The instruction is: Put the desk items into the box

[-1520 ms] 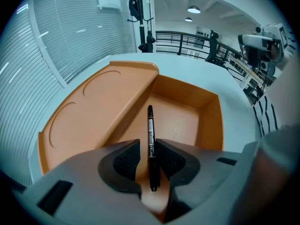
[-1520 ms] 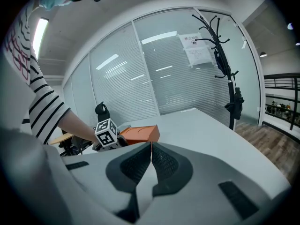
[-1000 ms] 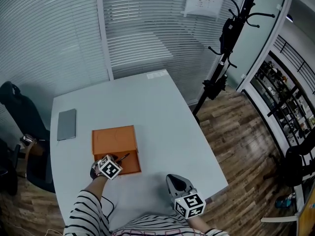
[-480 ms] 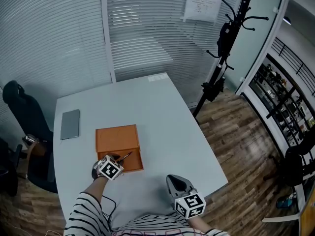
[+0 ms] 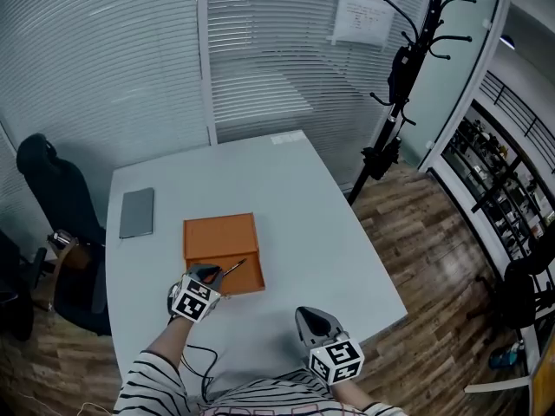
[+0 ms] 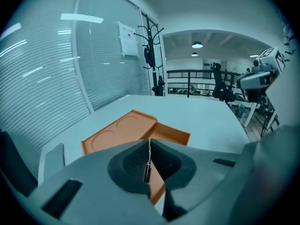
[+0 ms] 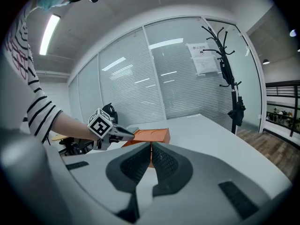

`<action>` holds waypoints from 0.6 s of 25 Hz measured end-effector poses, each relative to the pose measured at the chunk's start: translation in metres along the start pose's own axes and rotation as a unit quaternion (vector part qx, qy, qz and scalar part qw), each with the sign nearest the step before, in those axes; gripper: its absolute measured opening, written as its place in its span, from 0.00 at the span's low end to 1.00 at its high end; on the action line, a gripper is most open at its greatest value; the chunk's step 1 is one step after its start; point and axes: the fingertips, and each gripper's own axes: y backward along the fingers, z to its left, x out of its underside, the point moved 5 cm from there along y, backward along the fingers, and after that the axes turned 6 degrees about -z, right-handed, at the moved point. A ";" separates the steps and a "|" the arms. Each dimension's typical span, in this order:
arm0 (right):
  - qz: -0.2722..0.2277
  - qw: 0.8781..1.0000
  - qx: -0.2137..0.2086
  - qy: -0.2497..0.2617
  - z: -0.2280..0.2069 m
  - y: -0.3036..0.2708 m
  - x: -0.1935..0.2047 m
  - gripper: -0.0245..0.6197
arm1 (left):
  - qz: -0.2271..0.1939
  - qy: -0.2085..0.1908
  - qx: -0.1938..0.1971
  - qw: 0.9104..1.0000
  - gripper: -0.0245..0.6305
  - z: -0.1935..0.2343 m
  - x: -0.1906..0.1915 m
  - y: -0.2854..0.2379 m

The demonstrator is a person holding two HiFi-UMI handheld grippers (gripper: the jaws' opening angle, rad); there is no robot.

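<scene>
- Your left gripper (image 5: 211,276) still clamps the thin pen (image 5: 234,269); its tip has stayed over the orange box (image 5: 221,237), near edge, so release looks due.
- Your right gripper (image 5: 310,321) remains closed on nothing, near the table (image 5: 295,198) edge.

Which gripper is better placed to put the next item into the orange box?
Left. The left gripper is shut on a thin pen whose tip is already over the open orange box. The right gripper is shut, empty, and back near the person's body.
</scene>
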 end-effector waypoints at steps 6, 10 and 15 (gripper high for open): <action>0.000 1.000 -0.003 0.009 0.027 0.006 0.003 0.08 | -0.078 0.035 -0.023 0.996 0.07 -0.004 -0.006 0.053; -0.007 1.000 0.000 0.012 0.043 0.011 0.003 0.08 | -0.115 0.044 -0.037 0.992 0.07 -0.013 -0.002 0.090; -0.013 1.000 0.002 0.014 0.065 0.017 0.009 0.08 | -0.147 0.052 -0.052 0.986 0.07 -0.023 0.011 0.137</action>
